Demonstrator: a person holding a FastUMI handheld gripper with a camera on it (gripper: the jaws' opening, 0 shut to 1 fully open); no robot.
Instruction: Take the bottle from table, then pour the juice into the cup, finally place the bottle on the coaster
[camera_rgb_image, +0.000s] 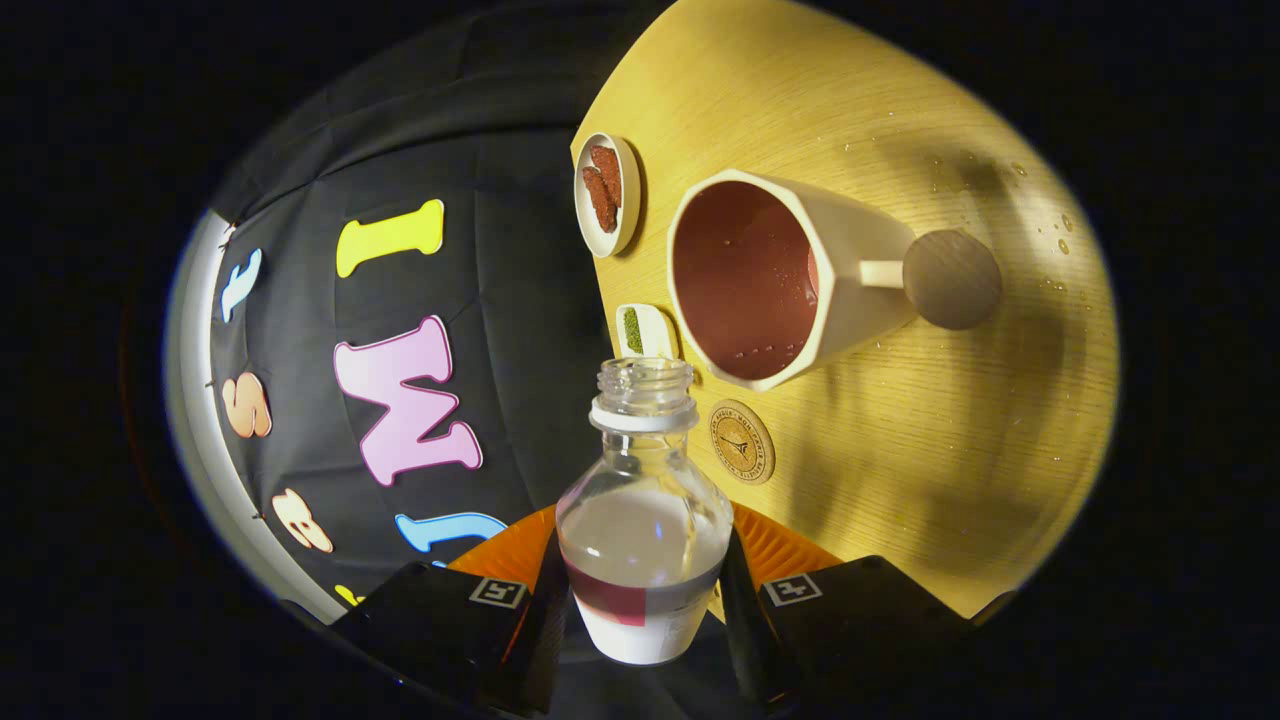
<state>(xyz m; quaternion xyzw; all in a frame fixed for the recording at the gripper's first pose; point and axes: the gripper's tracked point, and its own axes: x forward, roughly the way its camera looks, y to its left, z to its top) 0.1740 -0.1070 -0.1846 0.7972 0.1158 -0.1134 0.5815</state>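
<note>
My gripper (645, 590) is shut on a clear, uncapped bottle (645, 520), one finger pressing on each side of its body. The view is rolled, so the table looks tipped on its side. A little dark juice shows low in the bottle, by its white label. Beyond the bottle's open mouth stands a white faceted cup (780, 275) with a round wooden-knobbed handle; dark red juice fills it. A small round cork coaster (741, 441) with a dark emblem lies on the table between the bottle's neck and the cup, bare.
The yellow wooden table (900, 450) has water droplets near the cup's handle. A small round white dish (606, 195) with reddish-brown pieces and a small white dish (643, 330) with green powder sit by the table's edge, beyond the cup.
</note>
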